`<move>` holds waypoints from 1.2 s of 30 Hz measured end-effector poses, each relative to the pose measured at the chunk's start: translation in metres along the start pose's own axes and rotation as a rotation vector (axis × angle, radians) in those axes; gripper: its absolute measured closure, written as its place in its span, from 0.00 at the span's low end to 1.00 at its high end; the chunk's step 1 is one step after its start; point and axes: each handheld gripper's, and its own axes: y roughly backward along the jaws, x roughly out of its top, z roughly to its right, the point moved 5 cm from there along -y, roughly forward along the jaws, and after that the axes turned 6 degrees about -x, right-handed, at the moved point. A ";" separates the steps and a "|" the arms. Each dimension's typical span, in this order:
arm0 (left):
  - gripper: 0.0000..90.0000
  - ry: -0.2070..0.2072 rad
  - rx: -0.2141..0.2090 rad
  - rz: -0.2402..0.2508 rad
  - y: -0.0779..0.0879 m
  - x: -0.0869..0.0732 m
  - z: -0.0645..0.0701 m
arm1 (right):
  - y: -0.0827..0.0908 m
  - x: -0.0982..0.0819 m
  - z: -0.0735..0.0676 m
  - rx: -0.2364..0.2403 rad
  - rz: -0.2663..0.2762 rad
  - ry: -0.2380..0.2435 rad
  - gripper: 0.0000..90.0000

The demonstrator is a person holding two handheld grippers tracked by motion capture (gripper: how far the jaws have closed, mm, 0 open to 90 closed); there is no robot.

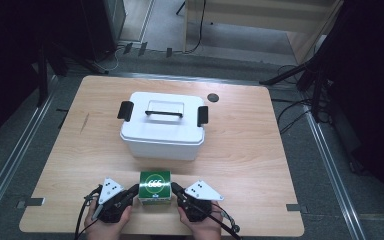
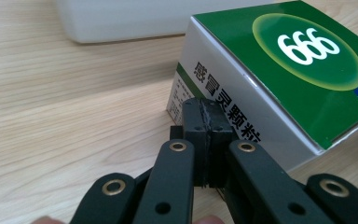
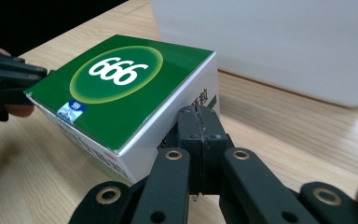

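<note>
At the lower middle of the high view, the left gripper and right gripper, jaws closed on nothing, flank the green-topped white cardboard carton on the pale wooden bench. Squeezing it between them seems underway; next likely lifting toward the white lidded plastic bin beyond.

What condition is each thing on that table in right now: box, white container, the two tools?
Green box: closed, flat on the table, between the two tools.
White container: lid on, handle down.
Left hand-held gripper: jaws shut, tip against the box's side.
Right hand-held gripper: jaws shut, tip at the opposite side.
</note>
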 end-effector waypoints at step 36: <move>0.66 0.036 0.175 0.114 0.006 0.024 -0.065 | 0.040 0.011 0.070 -0.230 0.109 0.070 0.67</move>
